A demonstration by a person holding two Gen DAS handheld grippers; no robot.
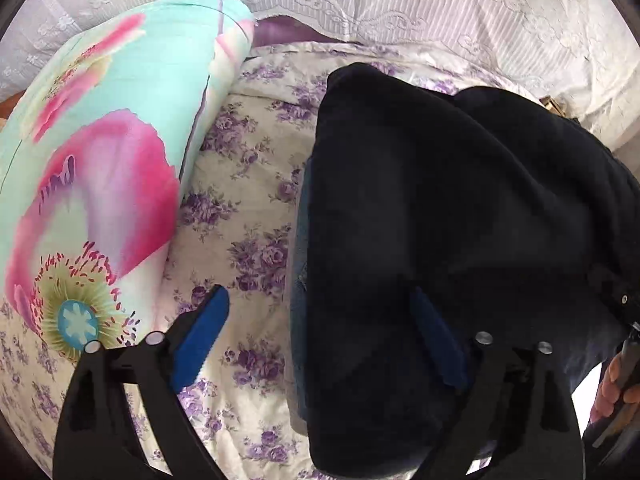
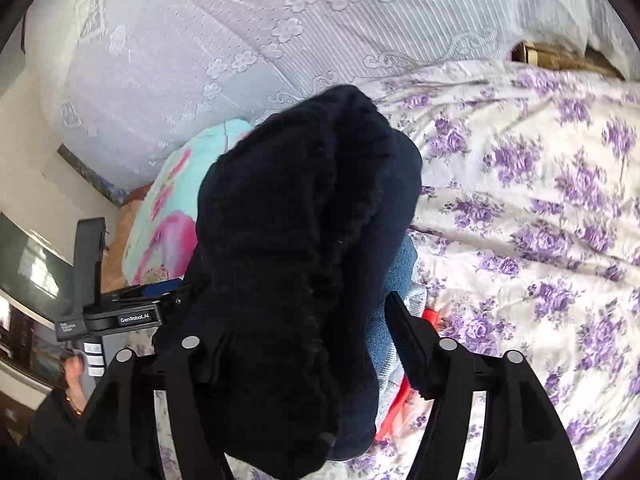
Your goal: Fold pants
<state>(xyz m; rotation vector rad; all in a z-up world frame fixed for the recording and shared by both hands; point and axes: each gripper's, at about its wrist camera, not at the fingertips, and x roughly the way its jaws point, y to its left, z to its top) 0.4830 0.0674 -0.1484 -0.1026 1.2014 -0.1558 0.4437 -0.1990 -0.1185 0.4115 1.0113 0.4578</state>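
Note:
Folded dark navy pants [image 1: 440, 208] lie on top of a folded pair of blue jeans [image 1: 298, 320] on the flowered bed sheet [image 1: 248, 208]. My left gripper [image 1: 319, 294] stands wide open over the pile's left edge. Its left blue pad [image 1: 200, 340] is over bare sheet and its right one [image 1: 436, 344] is over the pants, gripping nothing. In the right wrist view the pants [image 2: 288, 248] bulge up between the fingers of my right gripper [image 2: 304, 320]. They hide its left fingertip, while the right finger [image 2: 404, 332] stands clear of them. The jaws are open.
A rolled turquoise quilt with pink flowers [image 1: 100, 168] lies left of the pile. Lace-covered pillows [image 2: 240, 40] line the back. Something red [image 2: 432, 316] shows beneath the jeans. Open sheet [image 2: 540, 220] spreads to the right. A hand [image 2: 74, 368] holds the left gripper's handle.

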